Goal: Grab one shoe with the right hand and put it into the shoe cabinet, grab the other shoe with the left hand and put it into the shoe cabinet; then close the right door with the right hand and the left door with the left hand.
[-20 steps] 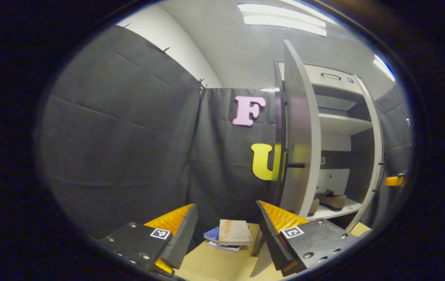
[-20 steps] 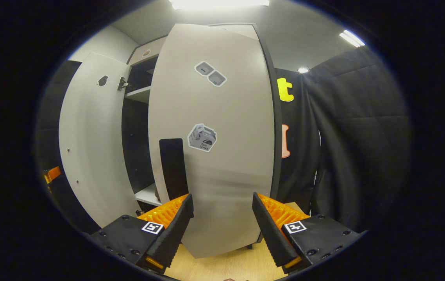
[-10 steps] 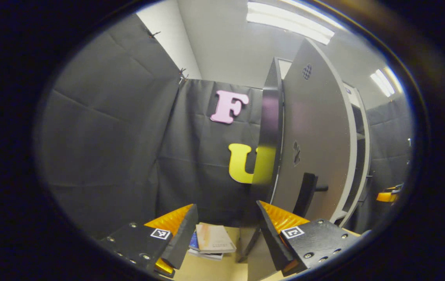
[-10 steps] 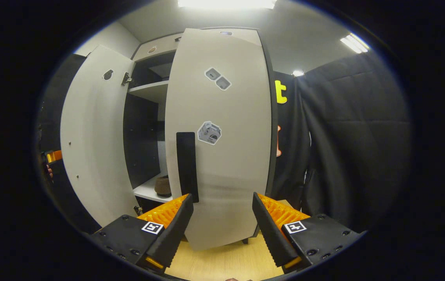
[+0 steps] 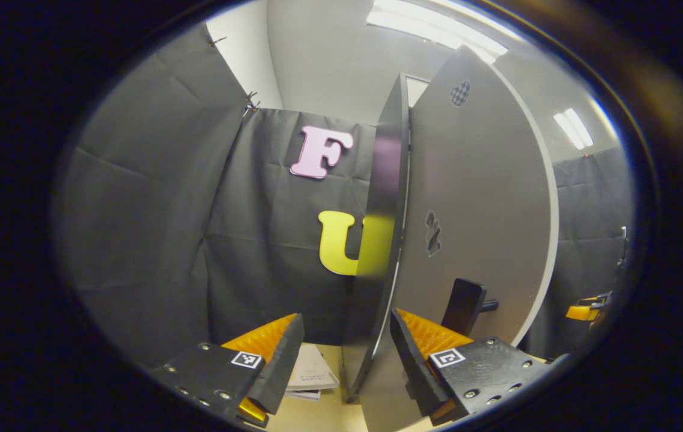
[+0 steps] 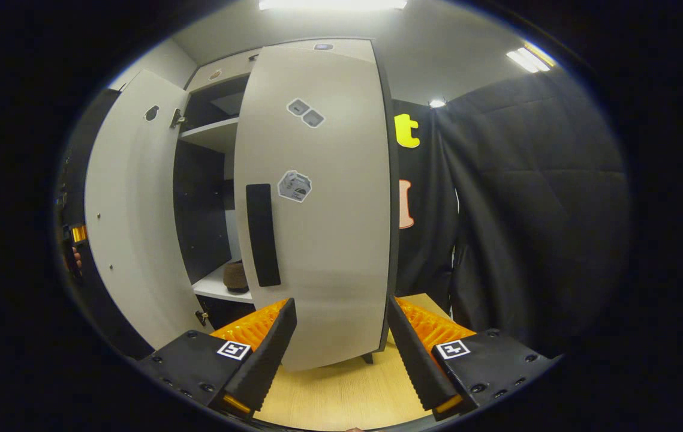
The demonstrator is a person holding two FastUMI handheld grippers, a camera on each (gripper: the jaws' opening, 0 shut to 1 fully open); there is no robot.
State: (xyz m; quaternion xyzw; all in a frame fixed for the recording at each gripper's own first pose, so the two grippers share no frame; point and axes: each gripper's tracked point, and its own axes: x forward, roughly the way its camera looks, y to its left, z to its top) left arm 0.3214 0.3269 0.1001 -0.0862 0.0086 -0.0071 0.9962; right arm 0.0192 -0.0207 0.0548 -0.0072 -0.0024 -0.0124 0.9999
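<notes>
In the left gripper view the cabinet's left door [image 5: 479, 198] stands half swung, its dark edge [image 5: 380, 240] running down between the fingers of my open left gripper [image 5: 346, 354]. Its black handle [image 5: 464, 297] is just above the right finger. In the right gripper view the right door [image 6: 329, 240] with its black handle [image 6: 262, 234] stands close to shut, a little beyond my open right gripper [image 6: 338, 345]. Through the gap between the doors one brown shoe [image 6: 235, 277] rests on the lower shelf [image 6: 212, 288]. The left door's inner face [image 6: 125, 222] is at the left.
A stack of books [image 5: 314, 375] lies on the wooden floor [image 6: 341, 390] left of the cabinet. Black cloth walls close in on both sides. The right gripper [image 5: 584, 309] shows past the left door, and the left gripper [image 6: 77, 234] behind that door's far edge.
The left door has swung towards shut and now hides the cabinet's inside in the left gripper view. The right door now stands farther from the right gripper.
</notes>
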